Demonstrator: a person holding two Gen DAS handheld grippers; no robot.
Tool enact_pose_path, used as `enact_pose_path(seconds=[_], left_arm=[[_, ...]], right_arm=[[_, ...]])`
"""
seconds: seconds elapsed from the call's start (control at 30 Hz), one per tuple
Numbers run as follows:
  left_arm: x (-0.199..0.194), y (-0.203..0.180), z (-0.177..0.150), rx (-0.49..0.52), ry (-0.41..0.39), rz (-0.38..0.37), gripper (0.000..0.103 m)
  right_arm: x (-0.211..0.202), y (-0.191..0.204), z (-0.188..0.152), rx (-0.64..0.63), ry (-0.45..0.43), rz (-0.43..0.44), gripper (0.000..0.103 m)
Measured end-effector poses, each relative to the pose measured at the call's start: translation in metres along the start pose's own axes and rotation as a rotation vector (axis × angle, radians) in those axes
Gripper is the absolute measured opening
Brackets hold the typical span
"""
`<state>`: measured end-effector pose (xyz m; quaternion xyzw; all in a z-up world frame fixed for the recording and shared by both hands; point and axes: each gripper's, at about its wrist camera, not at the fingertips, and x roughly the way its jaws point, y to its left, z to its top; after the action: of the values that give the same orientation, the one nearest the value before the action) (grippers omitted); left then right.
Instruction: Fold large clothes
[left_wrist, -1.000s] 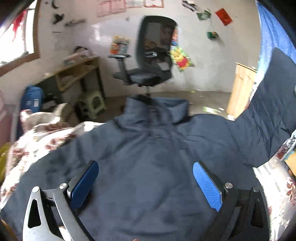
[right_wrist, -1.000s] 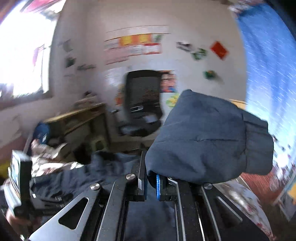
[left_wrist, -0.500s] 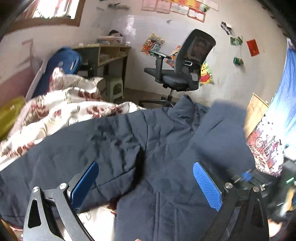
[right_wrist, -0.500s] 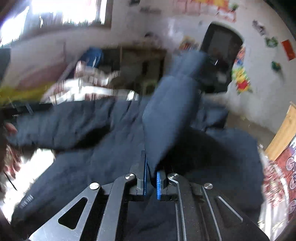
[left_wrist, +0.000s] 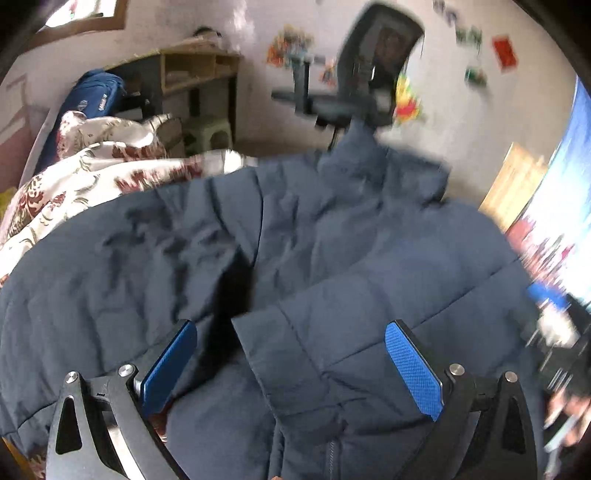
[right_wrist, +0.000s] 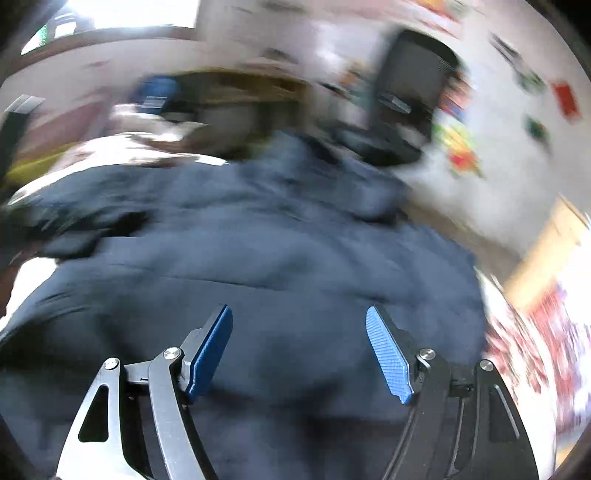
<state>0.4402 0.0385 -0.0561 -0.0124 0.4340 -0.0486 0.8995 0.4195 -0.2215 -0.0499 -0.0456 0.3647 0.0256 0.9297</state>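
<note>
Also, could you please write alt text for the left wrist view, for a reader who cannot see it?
A dark navy padded jacket lies spread on a floral bedspread, one sleeve folded across its front. The left gripper hangs over it, jaws wide open and holding nothing. Behind stand a black office chair and a wooden desk.

The coat (left_wrist: 332, 258) is dark blue cloth, soft, puffy and matt, with stitched lines and lots of wrinkles. Just behind the coat lies a quilt (left_wrist: 74, 184) of thin flowery cloth, and behind that stands a desk (left_wrist: 195, 70) of plain dull wood. Over the coat, each gripper's pads (left_wrist: 413, 365) are bumpy blue rubber on smooth black arms with shiny metal bolts (left_wrist: 456, 369).
</note>
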Motion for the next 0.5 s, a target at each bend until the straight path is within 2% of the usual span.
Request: enact_pose_path(seconds=[0.07, 0.13, 0.2, 0.3, 0.4, 0.47, 0.5], left_arm=[[0.021, -0.01, -0.005, 0.039, 0.068, 0.049, 0.102], [0.041, -0.017, -0.011, 0.07, 0.144, 0.083, 0.102], [0.055, -0.019, -0.016, 0.067, 0.194, 0.08, 0.103], [0.06, -0.016, -0.019, 0.044, 0.203, 0.065, 0.103], [0.049, -0.009, -0.018, 0.012, 0.177, 0.045, 0.103], [0.036, -0.001, -0.016, -0.03, 0.141, 0.047, 0.103], [0.026, 0.007, -0.014, -0.065, 0.12, 0.033, 0.103]], right_arm=[[0.014, -0.034, -0.011, 0.12, 0.062, -0.025, 0.07], [0.025, -0.049, -0.025, 0.174, 0.107, -0.02, 0.07], [0.031, -0.05, -0.041, 0.185, 0.122, 0.014, 0.07], [0.023, -0.037, -0.058, 0.123, 0.094, -0.025, 0.071], [0.011, -0.032, -0.062, 0.133, 0.092, -0.038, 0.071], [0.004, -0.035, -0.053, 0.189, 0.08, 0.003, 0.072], [-0.002, -0.035, -0.051, 0.218, 0.059, 0.041, 0.076]])
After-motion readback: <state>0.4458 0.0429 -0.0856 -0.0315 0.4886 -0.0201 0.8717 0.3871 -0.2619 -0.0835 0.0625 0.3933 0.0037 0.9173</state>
